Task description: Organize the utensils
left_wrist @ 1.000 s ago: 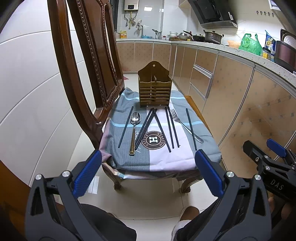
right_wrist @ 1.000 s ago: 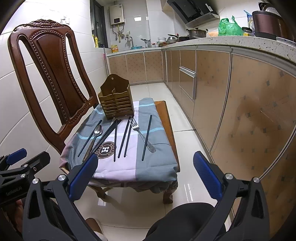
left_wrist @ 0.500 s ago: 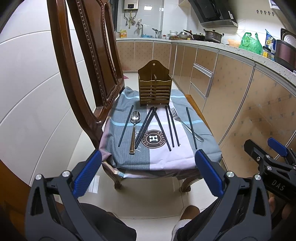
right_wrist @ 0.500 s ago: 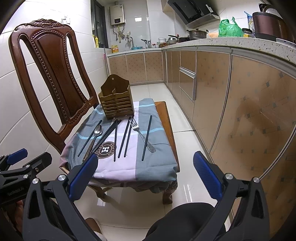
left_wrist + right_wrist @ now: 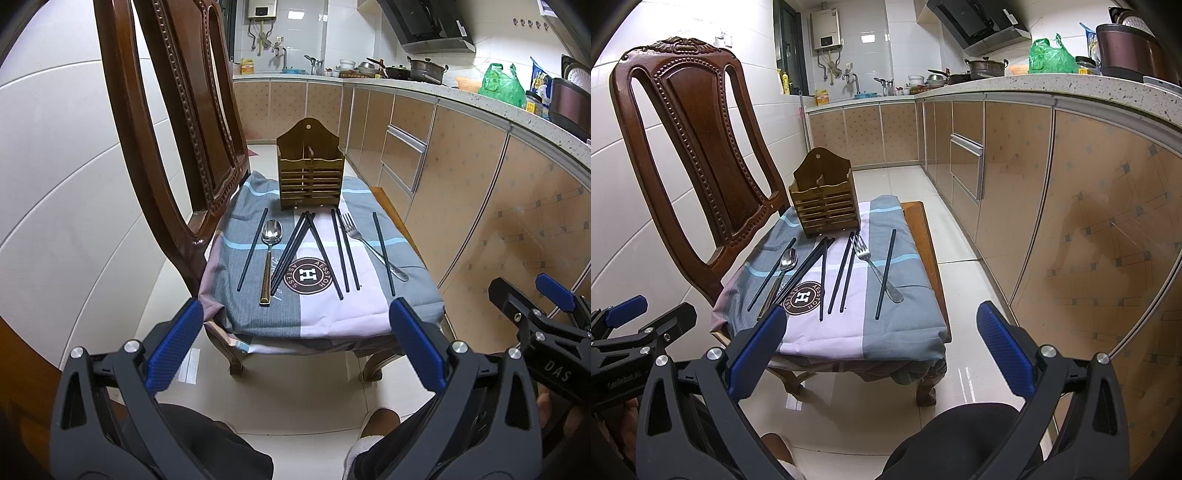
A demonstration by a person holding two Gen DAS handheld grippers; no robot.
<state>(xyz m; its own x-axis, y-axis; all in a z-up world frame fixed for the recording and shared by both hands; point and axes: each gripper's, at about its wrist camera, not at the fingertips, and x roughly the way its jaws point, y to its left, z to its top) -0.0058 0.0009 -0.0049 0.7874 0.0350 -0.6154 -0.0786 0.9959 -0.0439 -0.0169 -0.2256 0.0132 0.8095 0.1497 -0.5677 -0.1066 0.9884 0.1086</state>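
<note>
A wooden utensil holder stands at the far end of a cloth-covered low table. In front of it lie a spoon, a fork and several dark chopsticks, side by side. My left gripper is open and empty, short of the table's near edge. My right gripper is open and empty, also short of the table. Each gripper shows at the edge of the other's view.
A carved wooden chair stands left of the table. Kitchen cabinets run along the right under a counter with pots and a green bag. My knees are below the grippers.
</note>
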